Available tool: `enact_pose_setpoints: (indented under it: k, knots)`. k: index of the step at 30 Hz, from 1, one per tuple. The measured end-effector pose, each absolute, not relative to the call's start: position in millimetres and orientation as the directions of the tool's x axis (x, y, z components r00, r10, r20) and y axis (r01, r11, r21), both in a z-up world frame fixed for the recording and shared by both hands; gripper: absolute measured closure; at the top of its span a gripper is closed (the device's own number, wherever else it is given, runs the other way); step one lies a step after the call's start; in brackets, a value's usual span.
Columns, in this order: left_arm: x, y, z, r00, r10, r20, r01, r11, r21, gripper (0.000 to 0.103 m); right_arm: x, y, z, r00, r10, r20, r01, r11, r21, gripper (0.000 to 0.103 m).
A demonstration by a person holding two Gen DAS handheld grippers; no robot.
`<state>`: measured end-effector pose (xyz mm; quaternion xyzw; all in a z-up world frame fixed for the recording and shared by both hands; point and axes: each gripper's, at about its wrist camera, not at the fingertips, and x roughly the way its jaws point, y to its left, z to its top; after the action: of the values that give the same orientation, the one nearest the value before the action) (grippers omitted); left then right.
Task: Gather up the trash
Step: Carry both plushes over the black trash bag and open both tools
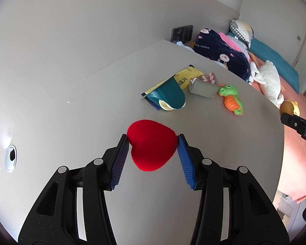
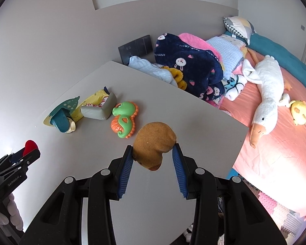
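My left gripper is shut on a red plush heart and holds it over the grey table. My right gripper is shut on a brown plush toy above the table near its right edge. On the table lie a yellow wrapper, a teal tape dispenser, a grey foil packet and a green and orange seahorse toy. The same things show in the right wrist view: wrapper, dispenser, packet, seahorse.
A bed with a pink sheet lies to the right, with a navy rabbit blanket, a white goose plush and pillows. Foam floor mats show below. A cable hole sits in the table at left.
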<state>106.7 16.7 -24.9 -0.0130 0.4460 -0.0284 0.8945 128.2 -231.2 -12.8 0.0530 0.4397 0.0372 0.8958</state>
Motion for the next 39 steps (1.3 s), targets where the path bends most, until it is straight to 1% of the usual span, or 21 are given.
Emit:
enact_pose_setpoints:
  k: [16, 30, 39]
  knots:
    - [65.7, -32.7, -14.4, 0.59, -0.127, -0.797, 0.175, 0.984, -0.027, 0.055, 62.6, -255.4, 0.3, 0.63, 0.086, -0.772, 0.029, 0.991, 0.134, 0.062]
    - [39.9, -98.0, -9.0, 0.568, -0.213, -0.795, 0.324, 0.946, -0.022, 0.055, 12.0, -296.2, 4.4, 0.633, 0.054, -0.772, 0.092, 0.985, 0.144, 0.062]
    - [31.8, -145.7, -7.7, 0.542, -0.27, -0.796, 0.419, 0.908, -0.022, 0.055, -16.1, -330.5, 5.7, 0.635, 0.009, -0.772, 0.16, 0.977, 0.144, 0.062]
